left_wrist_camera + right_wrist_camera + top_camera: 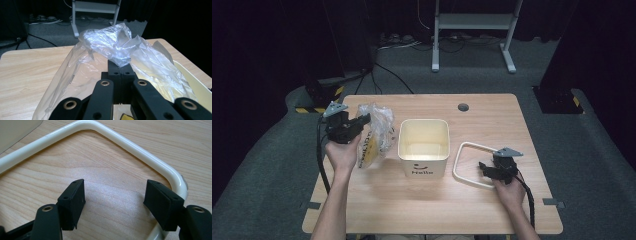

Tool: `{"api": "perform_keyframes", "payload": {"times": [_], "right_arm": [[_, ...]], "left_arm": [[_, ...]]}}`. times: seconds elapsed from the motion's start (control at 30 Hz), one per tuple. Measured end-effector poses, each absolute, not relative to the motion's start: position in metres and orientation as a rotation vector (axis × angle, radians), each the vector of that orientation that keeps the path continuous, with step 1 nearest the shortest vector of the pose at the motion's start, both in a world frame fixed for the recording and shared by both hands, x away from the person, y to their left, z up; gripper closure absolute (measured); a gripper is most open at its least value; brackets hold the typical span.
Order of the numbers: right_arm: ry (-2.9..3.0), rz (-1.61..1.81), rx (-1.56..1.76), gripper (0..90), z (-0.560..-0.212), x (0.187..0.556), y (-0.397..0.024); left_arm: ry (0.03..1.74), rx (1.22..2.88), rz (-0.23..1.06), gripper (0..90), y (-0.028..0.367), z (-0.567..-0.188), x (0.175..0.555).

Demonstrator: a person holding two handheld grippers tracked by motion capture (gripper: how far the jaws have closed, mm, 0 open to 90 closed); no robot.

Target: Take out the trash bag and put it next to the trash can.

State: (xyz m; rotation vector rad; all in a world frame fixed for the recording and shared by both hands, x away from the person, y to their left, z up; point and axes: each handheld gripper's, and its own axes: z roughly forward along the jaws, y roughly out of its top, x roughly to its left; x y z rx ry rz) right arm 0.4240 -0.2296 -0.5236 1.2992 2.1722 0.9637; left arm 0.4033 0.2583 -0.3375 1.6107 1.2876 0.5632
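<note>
A dark room with black drapes, grey carpet underfoot, and in the middle a light wooden table (492,125) with a small grey grommet (463,107) near its far edge. Here's the action: the crumpled clear plastic bag (377,131), with something yellow showing low inside it, stands on the left part of the table, just beside the cream square plastic bin (423,146). The left gripper (362,121) has it. In the left gripper view the jaws are pressed tight together, pinching a bunched fold of the film (117,47) at their tips, and the bag's top rises above the tabletop while its lower part spreads toward the bin's wall. The hand holds that gripper up off the table, pointing across toward the bin.

Over to the right side: a cream rounded-square ring of plastic (469,165) lies flat on the wood, just right of the bin. The right gripper (483,167) rests low over it, jaws spread wide, and in the right gripper view the ring's curved corner (140,152) runs ahead of the jaws and down past one of them, nothing pinched. Beyond the table, a white metal stand (472,30) and loose cables on the floor.
</note>
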Motion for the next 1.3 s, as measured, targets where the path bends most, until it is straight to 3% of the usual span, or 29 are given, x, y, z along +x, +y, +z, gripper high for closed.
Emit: {"api": "perform_keyframes", "payload": {"times": [1.3], "right_arm": [[2.172,0.964,1.299,32.8,-0.524,0.424,-0.23]], "left_arm": [[1.423,1.635,0.548,89.6,0.26,-0.401,0.419]]}}
